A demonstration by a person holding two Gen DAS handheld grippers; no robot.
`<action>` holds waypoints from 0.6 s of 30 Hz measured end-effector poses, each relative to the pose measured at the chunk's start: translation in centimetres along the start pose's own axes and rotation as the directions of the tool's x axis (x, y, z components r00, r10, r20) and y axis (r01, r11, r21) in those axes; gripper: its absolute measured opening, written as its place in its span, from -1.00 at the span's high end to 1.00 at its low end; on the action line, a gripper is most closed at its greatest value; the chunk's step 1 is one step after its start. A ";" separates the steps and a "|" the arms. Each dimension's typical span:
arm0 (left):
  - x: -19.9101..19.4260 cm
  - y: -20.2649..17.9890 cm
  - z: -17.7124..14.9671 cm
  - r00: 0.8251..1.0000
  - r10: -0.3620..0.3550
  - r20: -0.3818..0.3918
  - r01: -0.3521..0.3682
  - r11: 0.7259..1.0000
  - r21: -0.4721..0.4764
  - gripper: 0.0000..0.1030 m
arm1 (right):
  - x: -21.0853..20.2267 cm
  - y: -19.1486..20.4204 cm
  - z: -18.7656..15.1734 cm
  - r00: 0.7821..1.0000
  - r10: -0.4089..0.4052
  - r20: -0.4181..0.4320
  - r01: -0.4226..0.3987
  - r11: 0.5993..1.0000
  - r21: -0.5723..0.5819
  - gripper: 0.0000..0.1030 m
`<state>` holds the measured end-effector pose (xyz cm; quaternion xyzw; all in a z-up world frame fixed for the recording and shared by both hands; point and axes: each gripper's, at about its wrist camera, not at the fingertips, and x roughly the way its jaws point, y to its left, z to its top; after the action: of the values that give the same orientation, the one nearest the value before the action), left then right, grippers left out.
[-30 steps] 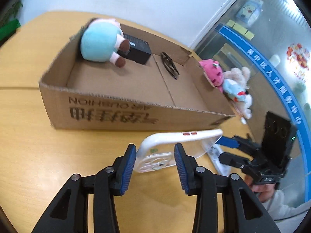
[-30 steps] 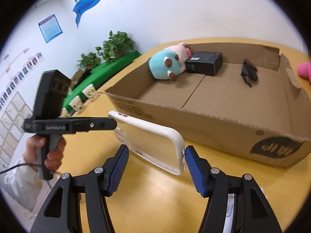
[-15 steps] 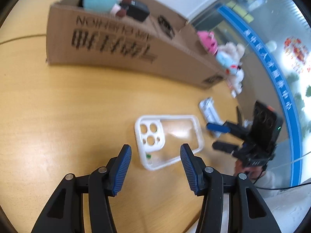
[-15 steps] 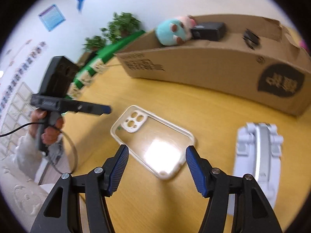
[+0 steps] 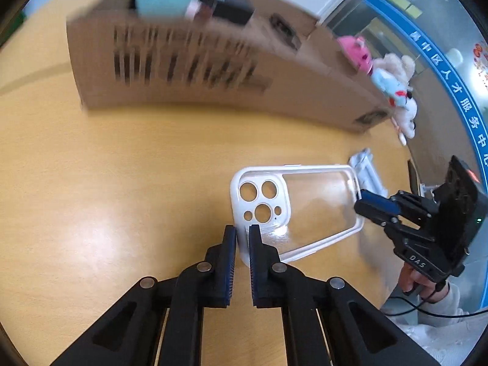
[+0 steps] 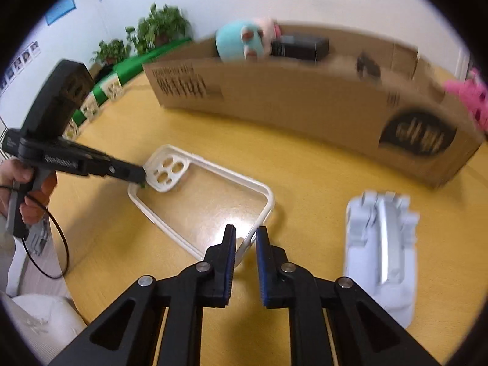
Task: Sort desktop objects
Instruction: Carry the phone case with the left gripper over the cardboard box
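Now both hand-held grippers, left [image 5: 242,233] and right [image 6: 245,235], pinching phone case [image 5: 317,207] rim.

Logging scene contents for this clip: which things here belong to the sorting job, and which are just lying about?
In the job:
- phone case, each end pinched by the left gripper and right gripper
- cardboard box, holding a teal plush and black box

Lying about, judging by position:
- grey stand
- pink plush
- potted plants

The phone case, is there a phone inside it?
Empty. The phone case is see-through, the yellow table shows through its back and camera holes; both grippers' fingers pinch its rim.
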<state>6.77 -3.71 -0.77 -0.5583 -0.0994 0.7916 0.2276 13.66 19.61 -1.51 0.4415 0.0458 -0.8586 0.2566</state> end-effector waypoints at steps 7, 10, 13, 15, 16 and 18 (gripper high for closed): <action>-9.7 -4.3 6.8 0.946 -0.004 0.323 -0.047 0.988 0.150 0.91 | -4.8 -1.0 7.5 0.976 -0.056 0.212 0.067 0.997 -0.047 0.76; -11.8 -5.2 10.7 0.917 0.014 0.399 -0.098 0.977 0.191 0.91 | -5.6 -2.0 11.3 0.957 -0.068 0.282 0.088 0.994 -0.061 0.76; -11.6 -5.6 14.7 0.908 0.034 0.417 -0.127 0.972 0.196 0.91 | -6.0 -3.9 15.2 0.943 -0.060 0.326 0.077 0.996 -0.040 0.76; -10.9 -5.0 17.3 0.911 0.052 0.410 -0.144 0.970 0.196 0.91 | -5.6 -5.6 17.7 0.943 -0.057 0.329 0.069 0.997 -0.025 0.76; -10.0 -5.0 18.8 0.915 0.063 0.399 -0.147 0.972 0.184 0.91 | -5.2 -6.1 18.6 0.947 -0.058 0.317 0.070 0.997 -0.026 0.76; -8.6 -4.1 21.2 0.926 0.065 0.372 -0.137 0.976 0.169 0.91 | -3.8 -7.3 20.6 0.959 -0.065 0.276 0.077 0.997 -0.033 0.76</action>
<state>-9.54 -2.10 15.73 -0.3816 -0.0339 0.8979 0.2168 -3.12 21.18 12.85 0.3108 0.0441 -0.9189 0.2391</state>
